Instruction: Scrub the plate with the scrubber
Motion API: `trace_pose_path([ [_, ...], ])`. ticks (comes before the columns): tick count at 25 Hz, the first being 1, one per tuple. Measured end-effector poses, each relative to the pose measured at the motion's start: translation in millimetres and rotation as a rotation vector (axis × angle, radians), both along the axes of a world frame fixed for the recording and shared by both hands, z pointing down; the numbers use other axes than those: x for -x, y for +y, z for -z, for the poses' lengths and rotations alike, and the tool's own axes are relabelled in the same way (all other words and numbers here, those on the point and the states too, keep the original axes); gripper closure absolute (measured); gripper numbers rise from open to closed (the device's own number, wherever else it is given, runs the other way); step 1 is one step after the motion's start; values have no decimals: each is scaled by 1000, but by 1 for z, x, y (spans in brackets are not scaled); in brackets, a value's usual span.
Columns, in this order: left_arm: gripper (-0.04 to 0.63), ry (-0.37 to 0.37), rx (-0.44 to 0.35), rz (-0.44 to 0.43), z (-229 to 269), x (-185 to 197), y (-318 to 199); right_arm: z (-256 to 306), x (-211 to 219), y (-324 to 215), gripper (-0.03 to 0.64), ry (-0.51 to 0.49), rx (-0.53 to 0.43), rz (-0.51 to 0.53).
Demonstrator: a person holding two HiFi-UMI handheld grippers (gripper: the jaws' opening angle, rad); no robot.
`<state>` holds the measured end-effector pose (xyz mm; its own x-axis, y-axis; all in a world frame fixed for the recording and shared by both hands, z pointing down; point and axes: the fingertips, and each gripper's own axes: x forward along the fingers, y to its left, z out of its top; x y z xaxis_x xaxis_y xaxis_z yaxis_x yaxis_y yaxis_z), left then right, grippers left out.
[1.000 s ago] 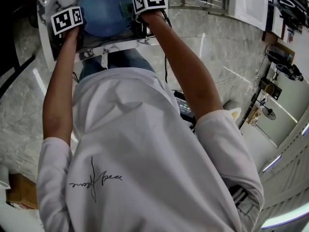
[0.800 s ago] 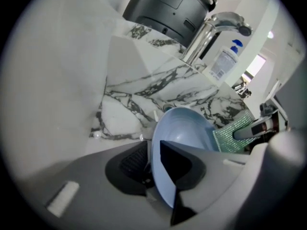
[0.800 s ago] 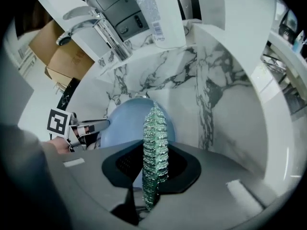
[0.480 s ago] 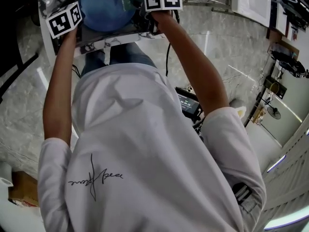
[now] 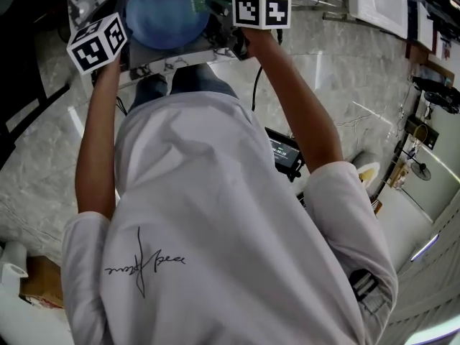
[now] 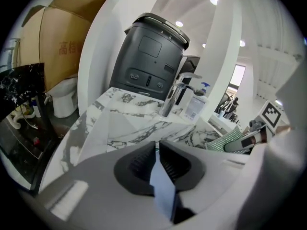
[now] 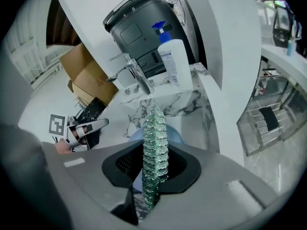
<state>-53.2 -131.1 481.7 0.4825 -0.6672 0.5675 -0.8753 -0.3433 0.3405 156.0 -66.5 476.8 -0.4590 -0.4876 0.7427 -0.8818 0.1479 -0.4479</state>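
Left gripper (image 6: pixel 157 151) is closing its jaws, and the thin rim of the blue plate (image 6: pixel 163 190) runs edge-on between the pads, which press on it. In the head view I see the plate held over the marble tabletop (image 6: pixel 129 116) in front of me. My right gripper (image 7: pixel 153 164) is clamped on the green scrubber (image 7: pixel 156 128), which stands on edge between its pads and pokes out past the fingertips. From the head view the scrubber lies at the plate's far right rim; I can't tell whether they touch. Behind them on the tabletop stand a faucet (image 6: pixel 172 97) and a soap bottle (image 7: pixel 172 66) with a blue pump. A dark grey appliance (image 6: pixel 148 61) rises behind these, and a cardboard box (image 6: pixel 57 37) is off to its left.
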Motion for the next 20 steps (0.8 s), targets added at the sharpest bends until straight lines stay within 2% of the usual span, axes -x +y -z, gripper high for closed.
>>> trace_pose_path([
  [8,541,28,-52,-51,43,-6,21,51,1,3,551,13,-173,2],
  [20,541,96,-157,-80,120,-1,49,136,4,19,549,34,-444,-49],
])
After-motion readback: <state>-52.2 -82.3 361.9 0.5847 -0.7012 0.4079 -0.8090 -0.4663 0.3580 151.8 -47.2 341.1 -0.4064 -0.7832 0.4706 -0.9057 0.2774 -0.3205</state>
